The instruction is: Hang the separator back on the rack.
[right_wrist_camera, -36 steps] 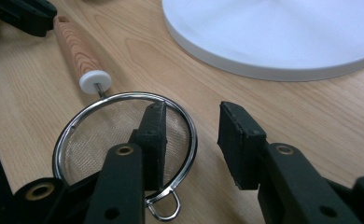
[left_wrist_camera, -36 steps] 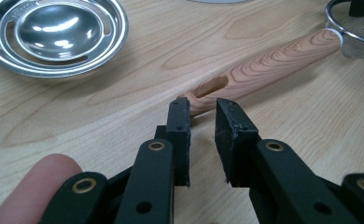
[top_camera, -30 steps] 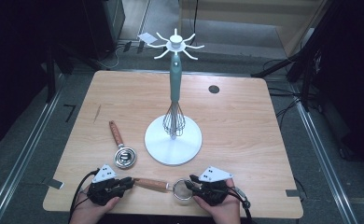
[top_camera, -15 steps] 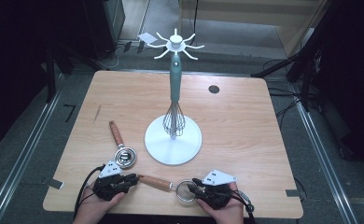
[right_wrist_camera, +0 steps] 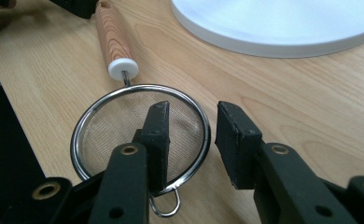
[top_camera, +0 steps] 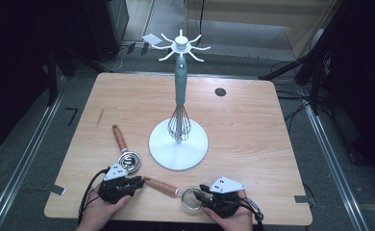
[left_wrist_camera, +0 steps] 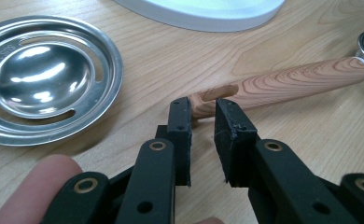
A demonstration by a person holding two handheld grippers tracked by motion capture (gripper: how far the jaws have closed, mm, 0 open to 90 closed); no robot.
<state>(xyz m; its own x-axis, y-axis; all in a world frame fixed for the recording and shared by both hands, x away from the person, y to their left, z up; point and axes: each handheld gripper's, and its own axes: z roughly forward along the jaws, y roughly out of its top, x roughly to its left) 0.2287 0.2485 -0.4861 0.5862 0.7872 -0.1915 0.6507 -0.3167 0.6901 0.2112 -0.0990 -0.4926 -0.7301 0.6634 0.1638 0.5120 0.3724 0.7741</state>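
Partly hidden: strainer (right_wrist_camera: pixel 140 135) rim between just-widened right tongs (right_wrist_camera: pixel 192 126); left tongs (left_wrist_camera: pixel 202 109) clamping its handle end.

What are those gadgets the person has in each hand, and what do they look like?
Two matching hand-held tools. The left gripper and right gripper are matt black, each topped by a grey three-cornered plate and trailing a black cable. Each ends in two flat black jaws with rectangular pads, on arms joined by brass-coloured rivets. The forearms are bare; no sleeves show.

light: we see bright overhead on pale wooden table (top_camera: pixel 253 125) | surroundings dark | glare: shiny steel slotted spoon bowl (left_wrist_camera: pixel 40 81) | blur: near jaws soft
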